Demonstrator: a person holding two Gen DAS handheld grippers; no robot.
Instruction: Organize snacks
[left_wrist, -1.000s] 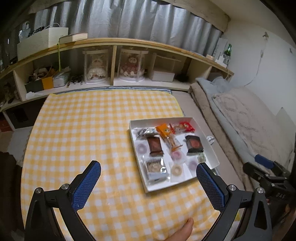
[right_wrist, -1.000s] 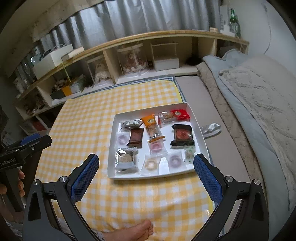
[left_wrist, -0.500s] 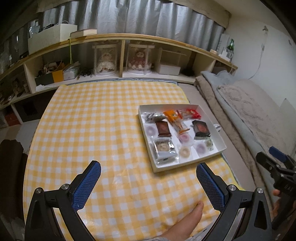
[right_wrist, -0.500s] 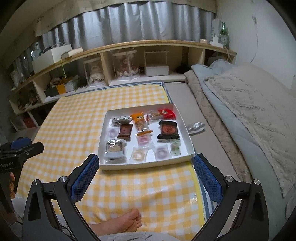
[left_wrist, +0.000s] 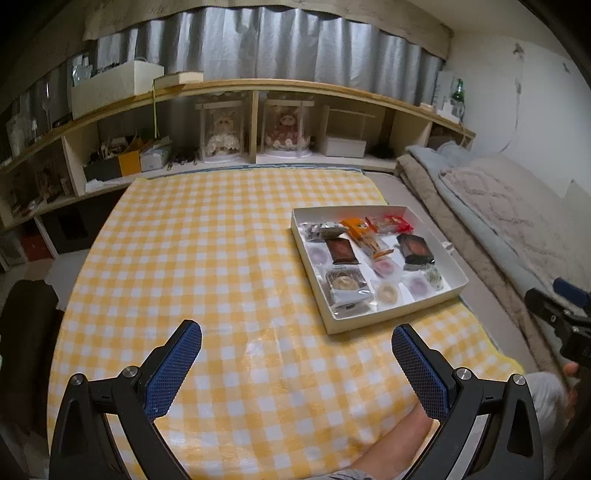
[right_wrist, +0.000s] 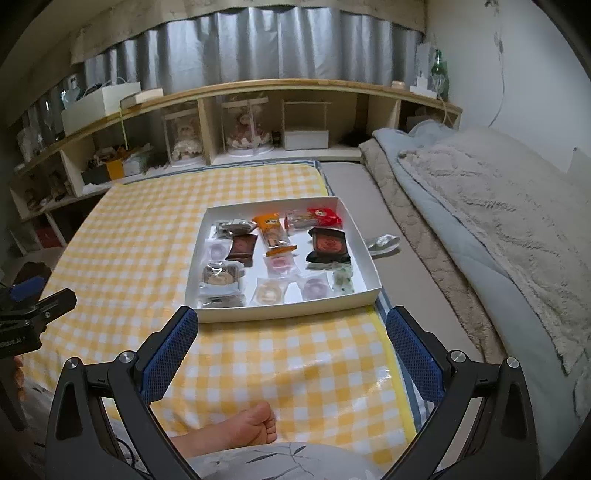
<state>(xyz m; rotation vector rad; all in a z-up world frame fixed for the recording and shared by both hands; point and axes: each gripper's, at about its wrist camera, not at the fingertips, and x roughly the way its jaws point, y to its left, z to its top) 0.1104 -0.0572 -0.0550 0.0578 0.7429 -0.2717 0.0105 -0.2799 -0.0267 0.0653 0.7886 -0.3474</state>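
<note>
A shallow white box (right_wrist: 280, 312) (left_wrist: 391, 317) holds several wrapped snacks on a yellow checked cloth. Among them are an orange packet (right_wrist: 271, 232), a red packet (right_wrist: 324, 216), a dark brown packet (right_wrist: 242, 248) and a black packet with a red label (right_wrist: 328, 246). My right gripper (right_wrist: 291, 354) hangs open just short of the box's near wall, nothing between its fingers. My left gripper (left_wrist: 295, 367) is open over bare cloth, left of and nearer than the box. A silvery wrapper (right_wrist: 382, 243) lies outside the box on the grey mat.
The checked cloth (left_wrist: 203, 266) covers a low surface. A wooden shelf unit (left_wrist: 258, 122) with doll cases and boxes runs along the back. Bedding (right_wrist: 498, 229) is heaped on the right. A person's bare foot (right_wrist: 251, 424) rests on the cloth's near edge.
Both grippers have pulled back and risen, so the box looks smaller and farther in both views. Both stay open and empty. The snacks have not moved.
</note>
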